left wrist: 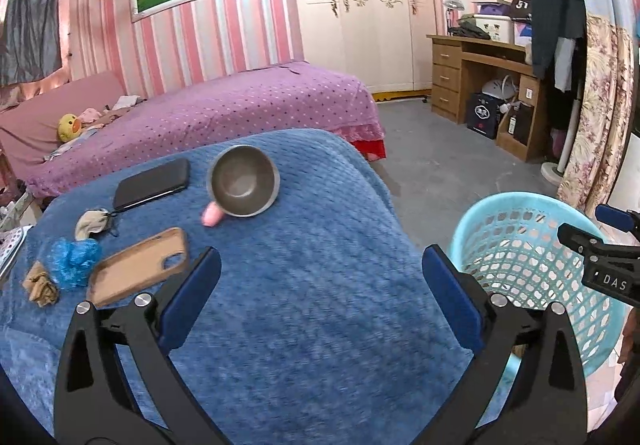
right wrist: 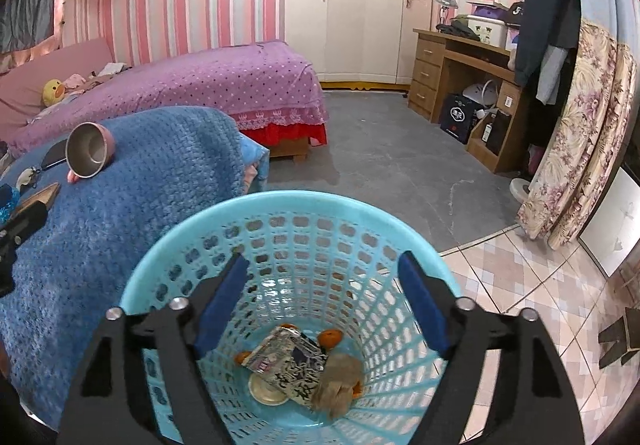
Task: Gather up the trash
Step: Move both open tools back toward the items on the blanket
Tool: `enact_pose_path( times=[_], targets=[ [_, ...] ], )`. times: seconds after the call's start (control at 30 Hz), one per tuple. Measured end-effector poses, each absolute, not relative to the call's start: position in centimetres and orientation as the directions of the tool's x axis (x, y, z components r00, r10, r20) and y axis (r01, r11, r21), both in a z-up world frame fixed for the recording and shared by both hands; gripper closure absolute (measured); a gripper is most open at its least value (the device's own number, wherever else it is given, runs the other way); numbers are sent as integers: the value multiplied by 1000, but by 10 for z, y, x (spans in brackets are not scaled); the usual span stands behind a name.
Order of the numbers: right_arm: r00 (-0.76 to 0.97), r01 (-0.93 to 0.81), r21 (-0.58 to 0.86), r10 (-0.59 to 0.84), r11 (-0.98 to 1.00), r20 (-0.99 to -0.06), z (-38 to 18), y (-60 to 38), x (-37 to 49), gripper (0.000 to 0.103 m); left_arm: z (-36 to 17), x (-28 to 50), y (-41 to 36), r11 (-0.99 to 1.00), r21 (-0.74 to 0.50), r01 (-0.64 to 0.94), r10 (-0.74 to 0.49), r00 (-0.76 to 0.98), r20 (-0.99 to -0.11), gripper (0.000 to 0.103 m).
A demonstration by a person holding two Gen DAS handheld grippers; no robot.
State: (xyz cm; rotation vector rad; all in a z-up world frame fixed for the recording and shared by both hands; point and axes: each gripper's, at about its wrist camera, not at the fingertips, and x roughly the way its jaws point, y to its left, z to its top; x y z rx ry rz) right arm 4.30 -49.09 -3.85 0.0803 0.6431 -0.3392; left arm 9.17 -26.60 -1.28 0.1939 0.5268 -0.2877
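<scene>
A light blue plastic basket (right wrist: 288, 213) stands on the floor beside a blue blanket-covered table (left wrist: 304, 285). In it lie a printed wrapper (right wrist: 288, 365), a brown crumpled wad (right wrist: 336, 385), orange peel (right wrist: 332, 337) and a round lid (right wrist: 266, 391). My right gripper (right wrist: 322, 281) is open and empty over the basket's mouth. My left gripper (left wrist: 320, 273) is open and empty above the table; the basket (left wrist: 516, 245) is to its right. At the table's left lie a crumpled blue wrapper (left wrist: 74, 259), a brown wad (left wrist: 40, 283) and a grey-beige wad (left wrist: 92, 223).
On the table are a tipped metal cup with pink handle (left wrist: 244, 181), a black phone (left wrist: 152, 183) and a brown phone case (left wrist: 140, 265). A purple bed (left wrist: 208, 109) stands behind, a wooden desk (left wrist: 480, 85) and floral curtain (left wrist: 596, 117) at the right.
</scene>
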Motion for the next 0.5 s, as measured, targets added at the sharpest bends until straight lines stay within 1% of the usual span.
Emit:
enact_pose_path(
  times=[0.17, 0.37, 0.5],
  targets=[
    [764, 322, -22, -273, 947, -585, -30, -472, 49, 18, -4, 95, -233, 954, 68, 291, -213, 824, -524, 6],
    [785, 293, -27, -257, 956, -564, -24, -441, 61, 15, 1, 97, -194, 962, 120, 246, -154, 849, -505, 6],
    [795, 261, -43, -240, 964, -558, -22, -418, 71, 15, -2, 102, -162, 969, 131, 211, -117, 854, -507, 6]
  ],
)
